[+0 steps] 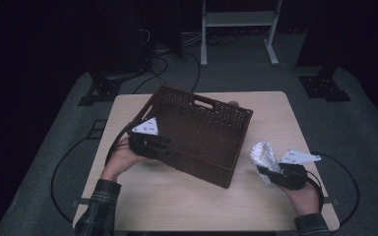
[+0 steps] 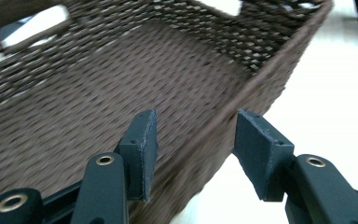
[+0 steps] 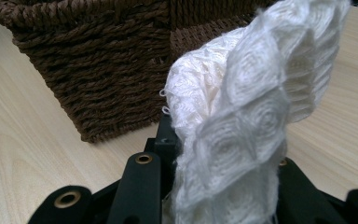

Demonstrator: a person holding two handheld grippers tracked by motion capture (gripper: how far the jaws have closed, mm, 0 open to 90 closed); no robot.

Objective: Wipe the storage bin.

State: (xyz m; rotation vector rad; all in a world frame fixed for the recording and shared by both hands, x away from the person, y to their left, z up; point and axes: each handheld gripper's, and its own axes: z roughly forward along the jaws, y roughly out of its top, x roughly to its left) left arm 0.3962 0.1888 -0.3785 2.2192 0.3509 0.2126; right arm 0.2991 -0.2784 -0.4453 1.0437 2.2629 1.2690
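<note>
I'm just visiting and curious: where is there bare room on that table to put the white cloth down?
Bare tabletop runs along the near edge between the two hands, and along the far right past the basket. The basket's floor is bare too. It is crowded where the left gripper straddles its wall.

Count on the counter (image 1: 187,206): one brown woven basket (image 1: 197,132) and one white knitted cloth (image 1: 265,156). Handheld grippers number two, one left gripper (image 1: 170,147) and one right gripper (image 1: 265,173), each with two black jaws. The basket has two cut-out handle openings, one at each end.
</note>
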